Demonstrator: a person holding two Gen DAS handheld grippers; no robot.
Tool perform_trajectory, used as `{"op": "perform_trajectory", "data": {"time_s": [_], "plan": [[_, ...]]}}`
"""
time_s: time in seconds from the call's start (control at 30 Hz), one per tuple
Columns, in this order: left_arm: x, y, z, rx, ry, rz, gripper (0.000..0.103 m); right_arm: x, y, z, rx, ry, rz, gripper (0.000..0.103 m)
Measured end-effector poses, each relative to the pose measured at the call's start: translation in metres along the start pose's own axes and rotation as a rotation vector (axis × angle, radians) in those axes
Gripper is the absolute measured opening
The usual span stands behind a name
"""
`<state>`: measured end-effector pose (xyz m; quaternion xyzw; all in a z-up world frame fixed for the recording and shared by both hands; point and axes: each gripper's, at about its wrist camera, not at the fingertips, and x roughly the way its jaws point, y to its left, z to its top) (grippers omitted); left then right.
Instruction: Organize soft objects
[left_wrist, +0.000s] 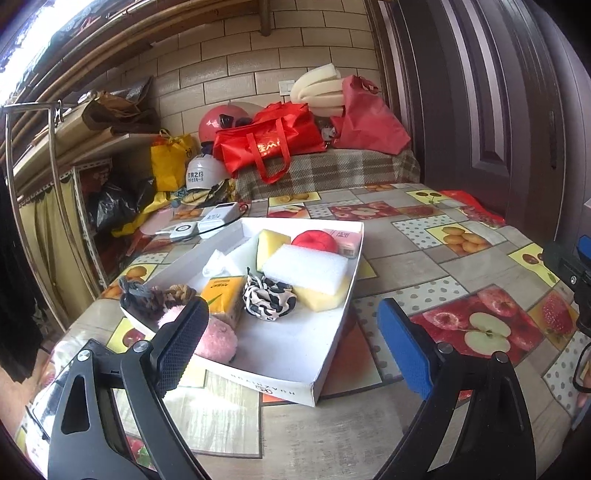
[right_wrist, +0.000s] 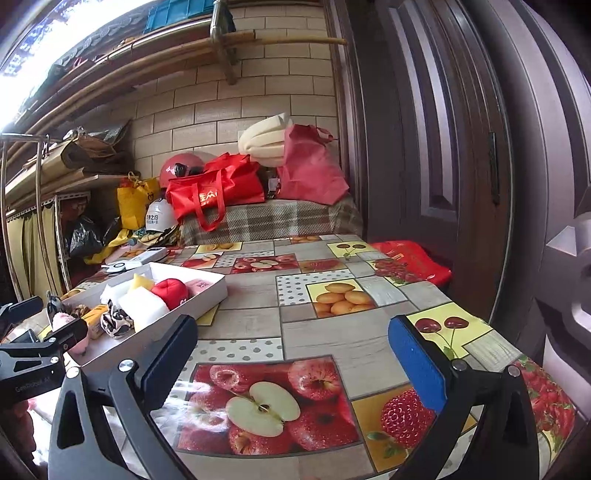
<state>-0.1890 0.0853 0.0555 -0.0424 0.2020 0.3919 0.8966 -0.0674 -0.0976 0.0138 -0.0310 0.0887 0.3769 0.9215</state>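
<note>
A shallow white box (left_wrist: 273, 384) lies on the fruit-print tablecloth and holds several soft things: a pink fluffy ball (left_wrist: 218, 339), a yellow tissue pack (left_wrist: 221, 295), a black-and-white scrunchie (left_wrist: 267, 299), a white sponge (left_wrist: 306, 267) on yellow sponges, a red cushion (left_wrist: 314, 240) and a brown knit piece (left_wrist: 147, 295). My left gripper (left_wrist: 291, 343) hovers open at the box's near corner, its left finger in front of the pink ball, gripping nothing. My right gripper (right_wrist: 295, 358) stands open and empty over the tablecloth, right of the box (right_wrist: 207, 295).
A power bank and small white devices (left_wrist: 218, 218) lie behind the box. Beyond the table a plaid-covered bench carries red bags (left_wrist: 269, 144), helmets and foam. A dark door (left_wrist: 480, 110) stands close on the right. Cluttered shelves (left_wrist: 92, 147) stand at the left.
</note>
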Motion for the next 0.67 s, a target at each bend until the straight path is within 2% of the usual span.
{"op": "perform_trajectory", "data": {"time_s": [0.33, 0.67], "plan": [[0.0053, 0.0040, 0.0001, -0.028, 0.031, -0.008, 0.093, 0.0059, -0.0029, 0.0001, 0.018, 0.035, 0.014, 0.103], [0.0057, 0.0074, -0.0001, -0.038, 0.035, -0.021, 0.093, 0.0059, 0.0025, -0.0003, -0.001, 0.030, 0.015, 0.103]]}}
